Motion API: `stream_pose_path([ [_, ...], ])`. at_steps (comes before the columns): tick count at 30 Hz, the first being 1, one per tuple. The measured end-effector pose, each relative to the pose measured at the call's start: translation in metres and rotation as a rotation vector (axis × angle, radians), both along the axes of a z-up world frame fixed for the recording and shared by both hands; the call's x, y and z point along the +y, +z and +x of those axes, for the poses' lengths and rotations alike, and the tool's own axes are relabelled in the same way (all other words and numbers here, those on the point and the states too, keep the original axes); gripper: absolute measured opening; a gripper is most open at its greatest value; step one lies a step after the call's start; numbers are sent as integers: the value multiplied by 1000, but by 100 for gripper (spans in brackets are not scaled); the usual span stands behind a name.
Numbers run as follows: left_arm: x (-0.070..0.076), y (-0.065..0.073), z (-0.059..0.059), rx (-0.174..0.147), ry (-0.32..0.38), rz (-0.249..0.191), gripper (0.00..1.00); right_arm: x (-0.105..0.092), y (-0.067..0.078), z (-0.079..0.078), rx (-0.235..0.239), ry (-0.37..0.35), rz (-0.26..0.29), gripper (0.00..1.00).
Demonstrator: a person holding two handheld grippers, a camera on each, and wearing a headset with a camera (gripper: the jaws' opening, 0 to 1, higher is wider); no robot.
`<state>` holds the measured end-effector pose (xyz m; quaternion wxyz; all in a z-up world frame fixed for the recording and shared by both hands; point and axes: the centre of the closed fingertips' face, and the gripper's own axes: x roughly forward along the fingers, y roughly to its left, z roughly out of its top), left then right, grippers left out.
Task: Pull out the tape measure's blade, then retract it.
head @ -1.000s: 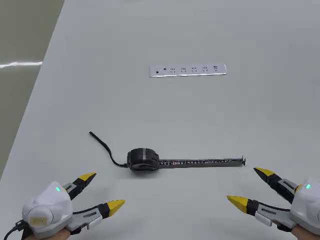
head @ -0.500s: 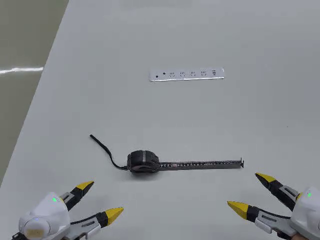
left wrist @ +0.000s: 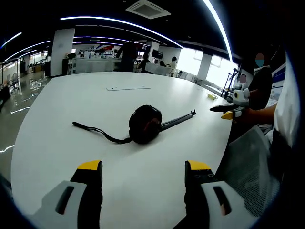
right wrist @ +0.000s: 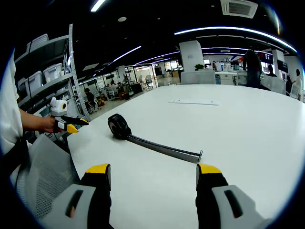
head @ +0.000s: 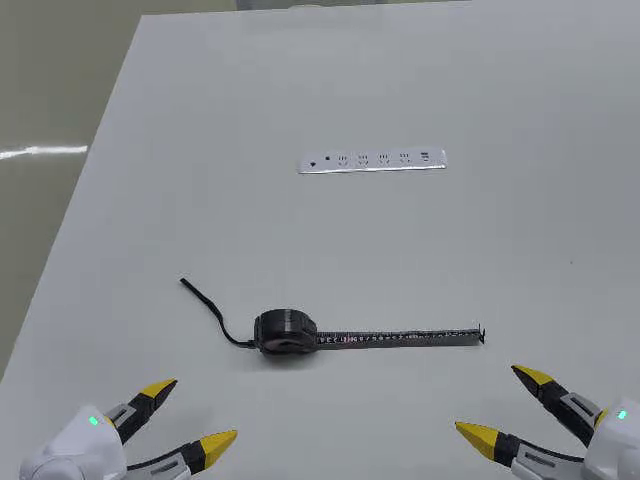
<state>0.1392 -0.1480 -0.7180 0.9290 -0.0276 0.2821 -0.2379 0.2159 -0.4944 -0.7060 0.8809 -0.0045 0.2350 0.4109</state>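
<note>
Item under inspection: tape measure point(head: 285, 332), lying on the white table point(head: 300, 230). Reference point: the power strip point(head: 372, 160) set flat on the same surface.

Location: the dark round case sits well apart from the power strip, on the person's side of it and a little left of the strip's left end.

Orientation: the blade point(head: 400, 337) is drawn out and lies flat. Its long axis runs roughly parallel to the power strip's length, pointing right. The end hook point(head: 481, 333) lies slightly past the strip's right end. A black wrist strap point(head: 210, 306) trails from the case's opposite side, curving left and back toward the strip.

Left gripper point(head: 190, 412): farther from the power strip than the case, jaws spread, holding nothing.

Right gripper point(head: 502, 403): farther from the power strip than the hook, jaws spread, holding nothing.

Neither gripper touches the tape measure.
</note>
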Motion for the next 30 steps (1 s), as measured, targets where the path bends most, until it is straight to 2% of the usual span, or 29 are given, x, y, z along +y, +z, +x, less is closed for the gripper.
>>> stream_pose_path([
  [22, 13, -5, -26, 6, 49, 6, 69, -12, 6, -18, -27, -59, 32, 74],
  [30, 13, -7, -30, 5, 64, -1, 69, -14, 3, -27, -24, -64, 31, 74],
])
